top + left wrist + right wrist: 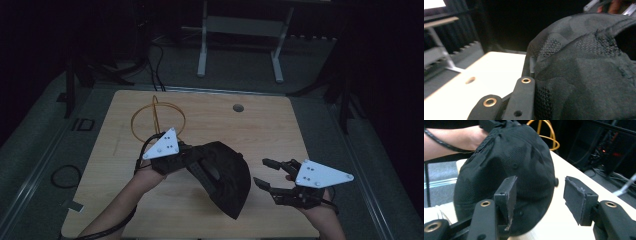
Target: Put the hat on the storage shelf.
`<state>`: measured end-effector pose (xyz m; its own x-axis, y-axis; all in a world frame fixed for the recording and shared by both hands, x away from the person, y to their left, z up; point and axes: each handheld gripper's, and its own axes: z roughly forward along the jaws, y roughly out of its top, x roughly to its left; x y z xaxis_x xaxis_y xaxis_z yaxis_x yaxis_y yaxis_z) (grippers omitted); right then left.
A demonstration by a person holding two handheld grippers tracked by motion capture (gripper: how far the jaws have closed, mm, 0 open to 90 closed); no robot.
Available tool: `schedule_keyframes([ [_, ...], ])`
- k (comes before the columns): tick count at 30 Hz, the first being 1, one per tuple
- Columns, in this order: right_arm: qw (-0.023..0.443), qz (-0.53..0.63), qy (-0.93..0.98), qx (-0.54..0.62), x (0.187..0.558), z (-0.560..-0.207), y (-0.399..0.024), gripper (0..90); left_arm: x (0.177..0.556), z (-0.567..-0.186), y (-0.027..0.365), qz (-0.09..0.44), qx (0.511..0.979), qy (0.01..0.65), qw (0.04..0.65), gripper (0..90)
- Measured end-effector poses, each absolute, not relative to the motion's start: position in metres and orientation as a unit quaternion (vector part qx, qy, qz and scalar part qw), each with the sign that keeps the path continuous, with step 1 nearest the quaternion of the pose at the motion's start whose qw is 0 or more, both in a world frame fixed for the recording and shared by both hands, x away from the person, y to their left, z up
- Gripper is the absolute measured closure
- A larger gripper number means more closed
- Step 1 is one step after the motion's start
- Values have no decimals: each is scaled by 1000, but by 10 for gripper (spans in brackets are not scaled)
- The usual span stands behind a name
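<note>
Two tools are at work over the wooden desk (pixel 280 125), and one black cap (pixel 225 180) is the thing being handled. The left tool (pixel 192 160) has its jaws pinched tight on the cap's fabric near the back edge, holding it up off the desk with the crown hanging toward the person's right. The right tool (pixel 265 172) hangs just beside the cap, apart from it; its jaws stand partly open with nothing between them, the pads (pixel 507 195) bare and the cap's crown (pixel 509 167) just beyond them.

As I read it, the pick-up is done and the cap is in the air, yet it has not been placed anywhere. What is left looks like a second grip from the right side, or carrying it over to the yellow wire stand (pixel 157 120), which sits behind the left hand near the far left of the desk. That stand carries nothing at present. There is no box, bin or tray on the desk that I can see, just a small round hole (pixel 238 107) near its far edge.
</note>
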<state>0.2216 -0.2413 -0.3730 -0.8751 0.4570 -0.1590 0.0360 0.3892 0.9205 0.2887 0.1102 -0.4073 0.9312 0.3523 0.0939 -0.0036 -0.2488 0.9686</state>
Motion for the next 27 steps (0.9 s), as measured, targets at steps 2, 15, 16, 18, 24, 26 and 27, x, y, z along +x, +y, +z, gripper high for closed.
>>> schedule_keyframes([
  [2,192,529,815,137,222,-372,-234,436,292,-408,113,116,774,100,615,888],
  [15,189,508,838,56,217,-364,-196,439,292,-403,112,56,754,3,655,888],
  [16,187,509,838,56,217,-364,-195,475,292,-402,111,57,754,5,655,888],
  [18,188,511,837,55,217,-364,-194,537,291,-401,111,61,754,4,654,888],
  [24,194,519,829,70,217,-363,-197,859,294,-401,111,60,752,16,657,887],
  [26,199,518,829,73,217,-364,-198,884,294,-401,110,64,754,19,653,887],
  [27,201,516,829,74,217,-365,-197,888,294,-401,109,65,758,20,649,887],
])
